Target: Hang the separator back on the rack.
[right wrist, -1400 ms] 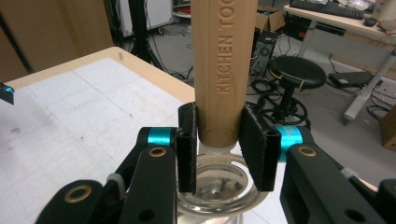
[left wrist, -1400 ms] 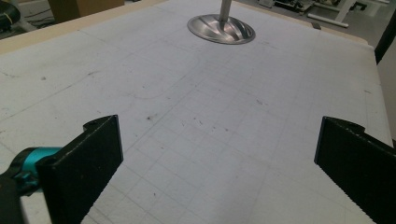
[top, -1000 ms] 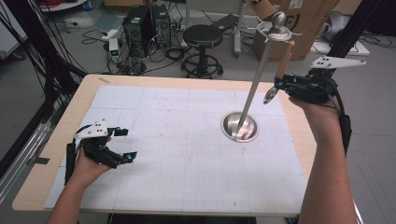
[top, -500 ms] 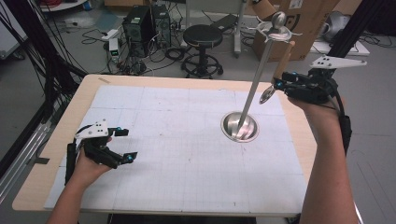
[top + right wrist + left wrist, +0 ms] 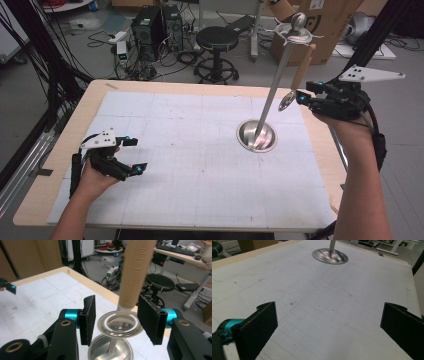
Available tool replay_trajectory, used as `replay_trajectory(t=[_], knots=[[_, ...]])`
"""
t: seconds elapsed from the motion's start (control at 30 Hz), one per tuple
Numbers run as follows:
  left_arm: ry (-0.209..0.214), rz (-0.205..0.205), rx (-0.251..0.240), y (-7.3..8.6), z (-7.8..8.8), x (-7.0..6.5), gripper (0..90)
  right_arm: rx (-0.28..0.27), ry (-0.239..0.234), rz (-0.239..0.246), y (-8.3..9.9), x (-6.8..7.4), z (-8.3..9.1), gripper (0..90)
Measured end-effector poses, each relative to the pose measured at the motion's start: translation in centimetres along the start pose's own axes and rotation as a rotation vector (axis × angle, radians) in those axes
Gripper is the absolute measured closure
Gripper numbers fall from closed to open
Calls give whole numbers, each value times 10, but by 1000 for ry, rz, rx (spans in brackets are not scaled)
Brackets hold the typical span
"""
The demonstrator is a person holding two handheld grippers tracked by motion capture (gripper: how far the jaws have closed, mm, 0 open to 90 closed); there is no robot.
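A metal stand (image 5: 267, 102) rises from a round base (image 5: 256, 136) on the white gridded surface (image 5: 190, 165). The right gripper (image 5: 115, 316) jaws, just opening, loosely flank a wooden-handled spoon (image 5: 299, 75) hanging there; the left gripper (image 5: 125, 157) rests wide open, empty. A stool (image 5: 216, 40) and boxes (image 5: 320, 25) stand behind.

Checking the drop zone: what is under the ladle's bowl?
The stand's round base lies below the ladle, its pole rising from it. The bowl covers the rest; open right gripper jaws flank it.

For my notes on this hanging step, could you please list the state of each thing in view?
Utensil stand: upright on the table.
Wooden-handled spoon: hanging from the stand's top, bowl between the right jaws, pads clear of it.
Right gripper: jaws have just been opening.
Left gripper: jaws wide open, nothing between them, low over the table.
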State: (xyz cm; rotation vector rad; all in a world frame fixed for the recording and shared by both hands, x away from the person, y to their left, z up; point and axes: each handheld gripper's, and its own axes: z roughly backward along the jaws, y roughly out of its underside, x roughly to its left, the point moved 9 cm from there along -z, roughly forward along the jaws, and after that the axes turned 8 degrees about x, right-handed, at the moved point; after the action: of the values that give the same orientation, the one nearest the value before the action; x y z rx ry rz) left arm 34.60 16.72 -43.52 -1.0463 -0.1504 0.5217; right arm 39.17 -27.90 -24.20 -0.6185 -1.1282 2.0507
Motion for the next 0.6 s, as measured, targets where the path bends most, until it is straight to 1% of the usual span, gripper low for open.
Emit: replay_trajectory(t=[0.17, 0.2, 0.27, 0.33, 0.37, 0.5, 0.6], knots=[[-4, -7, 3, 0, 0, 0, 16, -24, -25, 26, 0, 12, 2, 473], [-3, -6, 3, 0, 0, 0, 16, -22, -28, 27, 1, 14, 2, 472], [0, -6, 1, 0, 0, 0, 16, -5, -19, 22, 3, 15, 1, 463], [1, -5, 0, 0, 0, 0, 16, 3, -28, 28, 4, 19, -1, 456], [-1, -5, 0, 0, 0, 0, 16, 4, -28, 40, 4, 20, -2, 448], [0, -5, -2, 0, 0, 0, 16, 20, -46, 53, 4, 29, -6, 422], [1, -6, -3, -1, 1, 0, 16, 9, -67, 58, 5, 36, -10, 419]])
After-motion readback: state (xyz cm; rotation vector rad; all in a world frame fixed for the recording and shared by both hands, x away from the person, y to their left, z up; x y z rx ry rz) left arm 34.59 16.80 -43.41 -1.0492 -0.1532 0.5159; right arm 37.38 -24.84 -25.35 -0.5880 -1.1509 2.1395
